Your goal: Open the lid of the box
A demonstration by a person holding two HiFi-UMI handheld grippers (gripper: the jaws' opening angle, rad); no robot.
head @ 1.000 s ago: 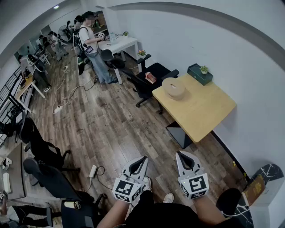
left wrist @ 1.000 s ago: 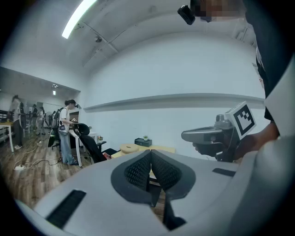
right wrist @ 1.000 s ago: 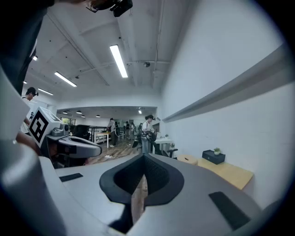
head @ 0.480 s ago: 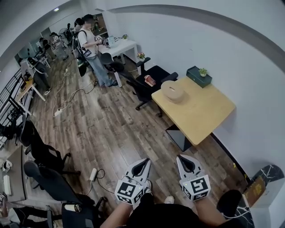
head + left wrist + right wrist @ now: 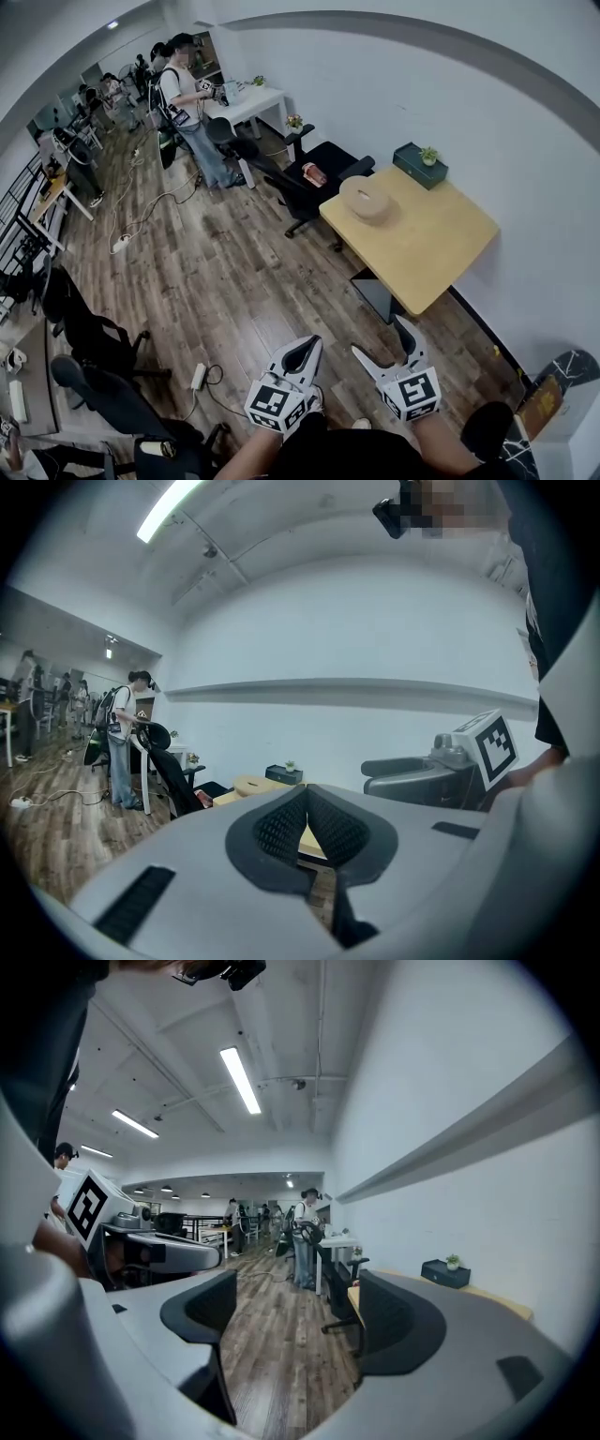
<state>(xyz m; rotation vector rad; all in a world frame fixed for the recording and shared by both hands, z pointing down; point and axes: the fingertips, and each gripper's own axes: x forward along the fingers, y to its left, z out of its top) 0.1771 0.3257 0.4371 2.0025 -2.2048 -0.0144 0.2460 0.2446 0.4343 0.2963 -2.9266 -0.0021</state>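
Observation:
A round tan box with its lid on [image 5: 365,198] sits at the far left end of the yellow table [image 5: 431,244], well ahead of both grippers. In the left gripper view the box [image 5: 249,784] shows small and far off. My left gripper [image 5: 304,344] is held low over the wooden floor, jaws shut with nothing in them [image 5: 307,797]. Beside it my right gripper [image 5: 381,339] has its jaws opening, and only floor shows between them [image 5: 295,1314].
A dark green box with a small plant [image 5: 420,159] stands at the table's back edge by the wall. Black office chairs [image 5: 314,173] stand left of the table. A person [image 5: 183,89] stands at a white desk [image 5: 248,98]. A power strip [image 5: 197,375] lies on the floor.
The right gripper's jaws have gone from shut to spread apart. Both grippers sit slightly lower in the head view, and the view has shifted a little.

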